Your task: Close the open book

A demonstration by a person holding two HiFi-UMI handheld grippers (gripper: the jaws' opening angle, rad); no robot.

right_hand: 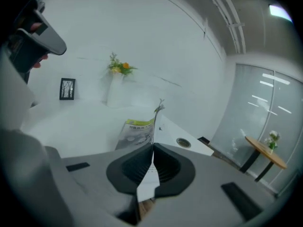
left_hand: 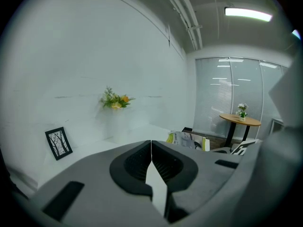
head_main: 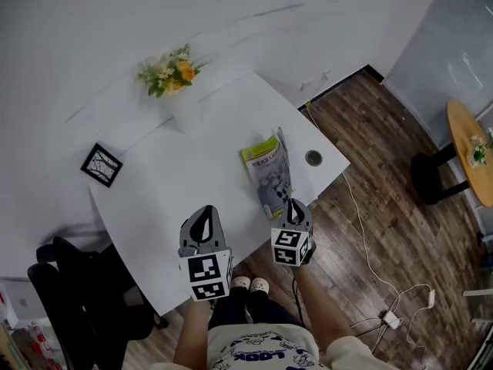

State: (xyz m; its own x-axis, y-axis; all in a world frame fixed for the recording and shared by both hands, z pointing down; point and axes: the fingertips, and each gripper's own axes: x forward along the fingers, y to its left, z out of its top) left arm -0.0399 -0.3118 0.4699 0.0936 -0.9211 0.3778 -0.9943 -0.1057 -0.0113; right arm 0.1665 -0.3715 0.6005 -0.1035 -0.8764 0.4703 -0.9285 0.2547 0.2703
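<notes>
The book [head_main: 264,174] lies on the white table [head_main: 177,183] near its right front corner. Its green-and-grey cover [right_hand: 135,131] lies flat and faces up, while one leaf [right_hand: 156,119] stands upright along the right side. My right gripper [head_main: 293,203] is at the book's near end. Its jaws are shut, and the upright leaf runs straight down into the fingertips [right_hand: 153,146], with printed paper showing in the slit. My left gripper [head_main: 206,210] hovers over bare table left of the book, shut on nothing [left_hand: 151,143]. From the left gripper view the book [left_hand: 187,139] is off to the right.
A white vase with yellow flowers [head_main: 171,74] stands at the table's back. A small black picture frame [head_main: 102,164] is at the far left, and a round cable hole [head_main: 313,158] is right of the book. A black chair [head_main: 77,284], a round wooden table [head_main: 470,149] and floor cables [head_main: 393,318] surround the table.
</notes>
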